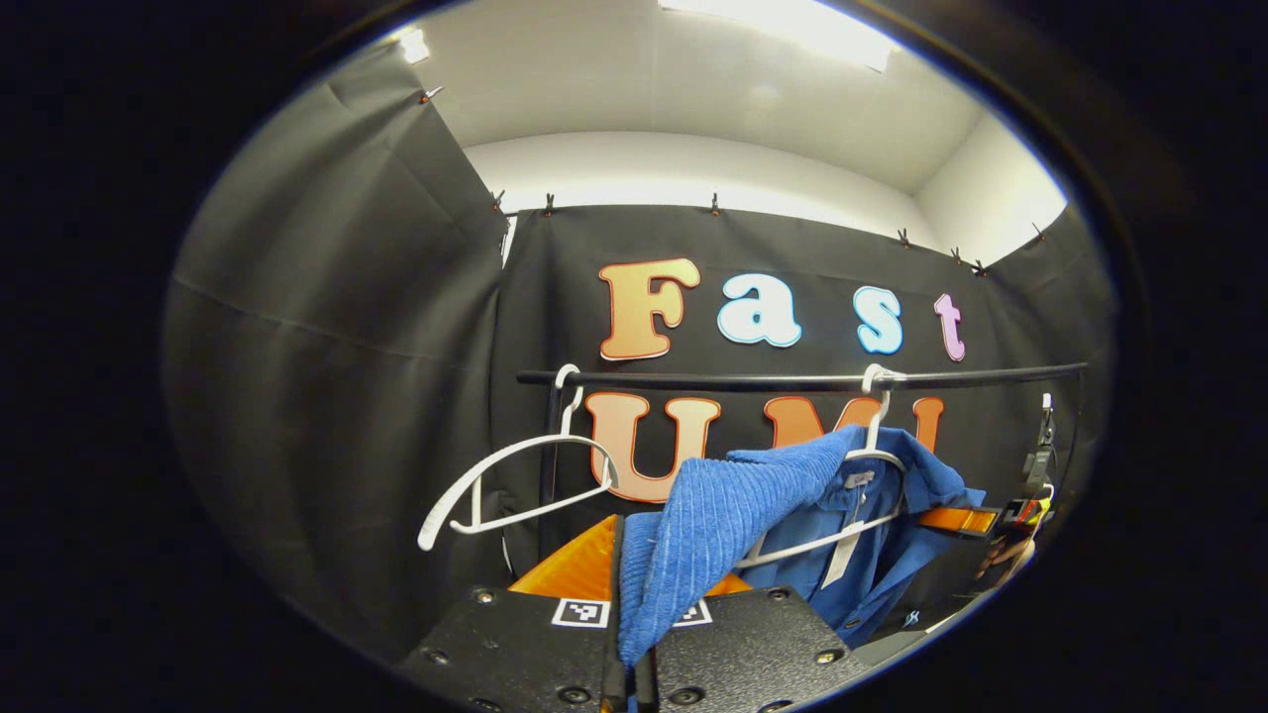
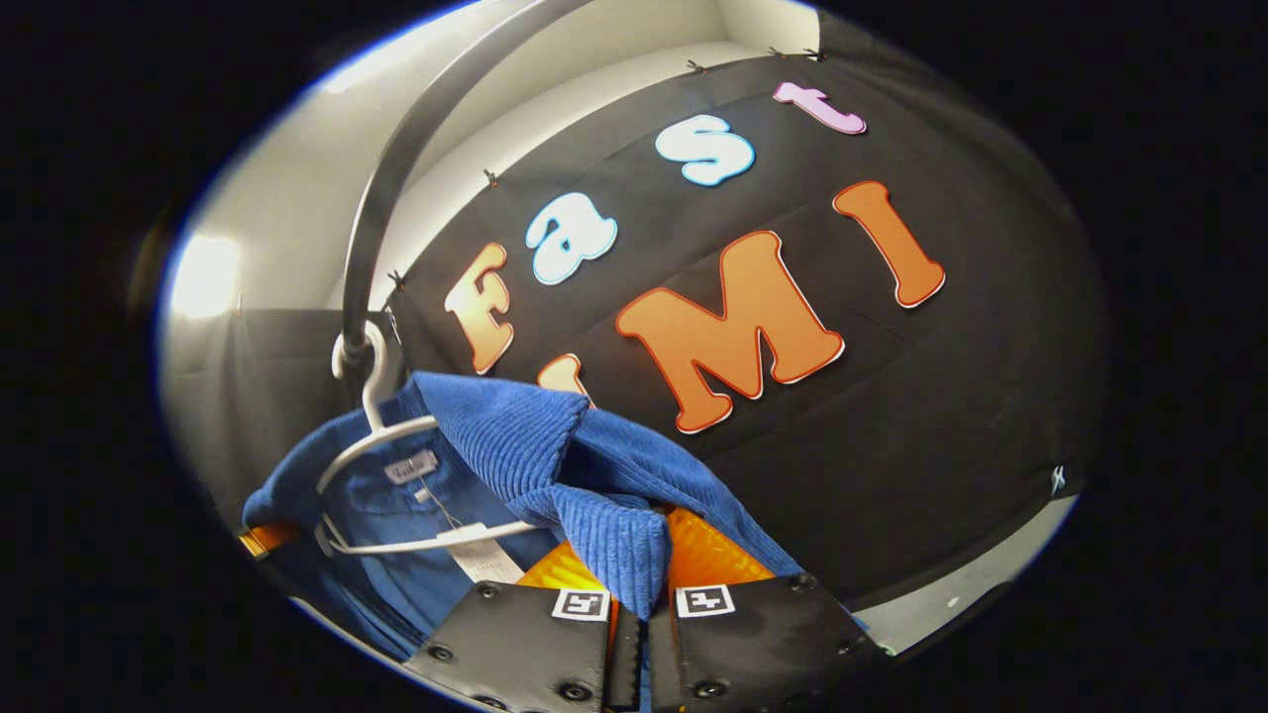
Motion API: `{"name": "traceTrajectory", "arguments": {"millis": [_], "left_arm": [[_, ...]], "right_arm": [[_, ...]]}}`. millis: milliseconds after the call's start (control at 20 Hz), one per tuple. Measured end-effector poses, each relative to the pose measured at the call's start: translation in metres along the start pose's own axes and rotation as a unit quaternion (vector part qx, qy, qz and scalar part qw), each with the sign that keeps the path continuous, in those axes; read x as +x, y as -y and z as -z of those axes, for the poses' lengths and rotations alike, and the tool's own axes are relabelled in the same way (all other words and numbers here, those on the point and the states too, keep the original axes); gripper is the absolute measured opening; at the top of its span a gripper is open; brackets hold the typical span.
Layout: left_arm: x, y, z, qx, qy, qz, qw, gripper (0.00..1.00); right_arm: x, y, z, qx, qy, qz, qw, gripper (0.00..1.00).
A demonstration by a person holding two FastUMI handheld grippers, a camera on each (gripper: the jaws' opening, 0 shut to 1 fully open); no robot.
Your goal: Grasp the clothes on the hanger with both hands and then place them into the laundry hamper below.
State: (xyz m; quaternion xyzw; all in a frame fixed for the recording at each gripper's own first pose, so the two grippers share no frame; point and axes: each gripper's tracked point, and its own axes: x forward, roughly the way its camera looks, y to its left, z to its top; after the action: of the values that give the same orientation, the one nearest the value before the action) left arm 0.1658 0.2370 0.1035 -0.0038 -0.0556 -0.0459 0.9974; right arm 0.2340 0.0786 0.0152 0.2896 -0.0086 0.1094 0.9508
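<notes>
still unreadable, tags (image 2: 411,466) inside blue garment (image 2: 555,446) on hanger (image 2: 369,436).

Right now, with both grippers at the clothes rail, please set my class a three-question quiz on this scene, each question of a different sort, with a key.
1. True or false: the left gripper is shut on the blue ribbed corduroy garment.
2. Multiple choice: how many white plastic hangers hang on the black metal rail in the left gripper view? A one, B two, C three.
3. Fill in: the bare white hanger hangs to the ___ of the hanger carrying the garment in that view.

Key: 1 true; the right gripper pinches a fold of the garment too. 2 B. 3 left.
</notes>
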Motion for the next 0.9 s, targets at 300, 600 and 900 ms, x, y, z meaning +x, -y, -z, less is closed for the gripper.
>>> {"name": "traceTrajectory", "arguments": {"millis": [300, 600, 900], "left_arm": [[0.024, -0.020, -0.018, -0.017, 0.017, -0.002, 1.000, 0.05], [0.059, -0.039, 0.000, -0.035, 0.000, 0.004, 0.999, 0.05], [0.082, -0.030, 0.034, -0.060, -0.029, 0.032, 0.997, 0.05]], "right_arm": [[0.001, 0.014, -0.045, 0.065, 0.045, -0.013, 0.997, 0.11], [0.009, 0.028, -0.075, 0.123, 0.070, -0.034, 0.989, 0.14], [0.014, 0.055, -0.079, 0.137, 0.059, -0.019, 0.989, 0.15]]}}
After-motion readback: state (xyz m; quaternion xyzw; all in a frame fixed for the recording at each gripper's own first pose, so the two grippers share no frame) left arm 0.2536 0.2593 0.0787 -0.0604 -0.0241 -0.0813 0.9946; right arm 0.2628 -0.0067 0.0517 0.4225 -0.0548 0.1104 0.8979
